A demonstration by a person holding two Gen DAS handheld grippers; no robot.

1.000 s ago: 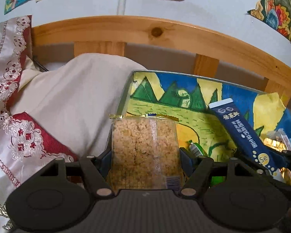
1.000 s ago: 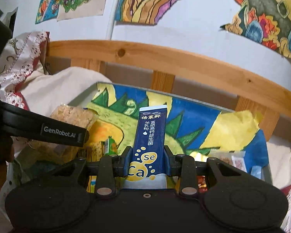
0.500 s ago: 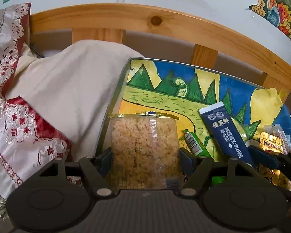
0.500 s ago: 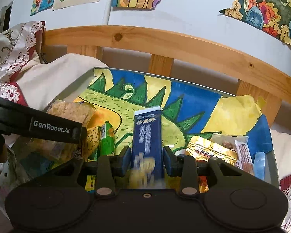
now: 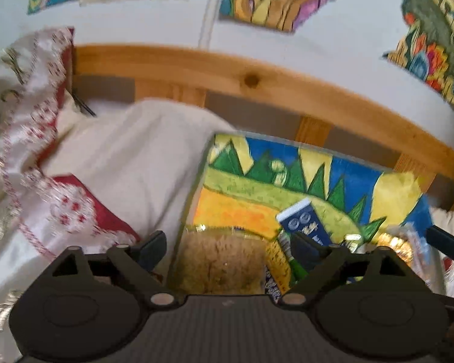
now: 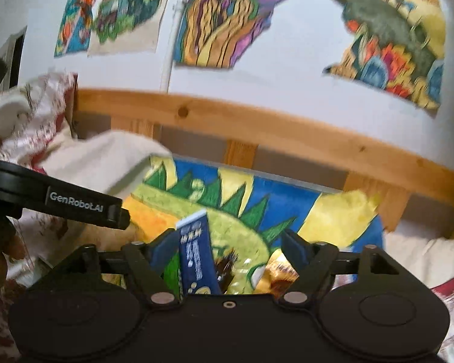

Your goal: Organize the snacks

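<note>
A shallow box (image 5: 357, 178) lined with a bright painted paper lies on the bed. My left gripper (image 5: 227, 248) is open above its near left corner, where the clear rice-crisp packet (image 5: 221, 266) lies between the spread fingers. My right gripper (image 6: 227, 248) is open too. The dark blue sachet (image 6: 196, 257) lies in the box between its fingers, leaning toward the left finger. The sachet also shows in the left wrist view (image 5: 305, 224). A small green tube (image 6: 172, 272) and gold-wrapped snacks (image 6: 275, 275) lie beside it.
A cream pillow (image 5: 130, 163) and a red and white embroidered cloth (image 5: 45, 181) lie left of the box. A wooden bed rail (image 5: 257, 81) runs behind it, under a white wall with paintings. More wrapped snacks (image 5: 402, 242) sit at the box's right end.
Both grippers opened and let go: the rice-crisp packet and the blue sachet dropped into the box. Both grippers pulled back and tilted upward; the frames are blurred by motion.
</note>
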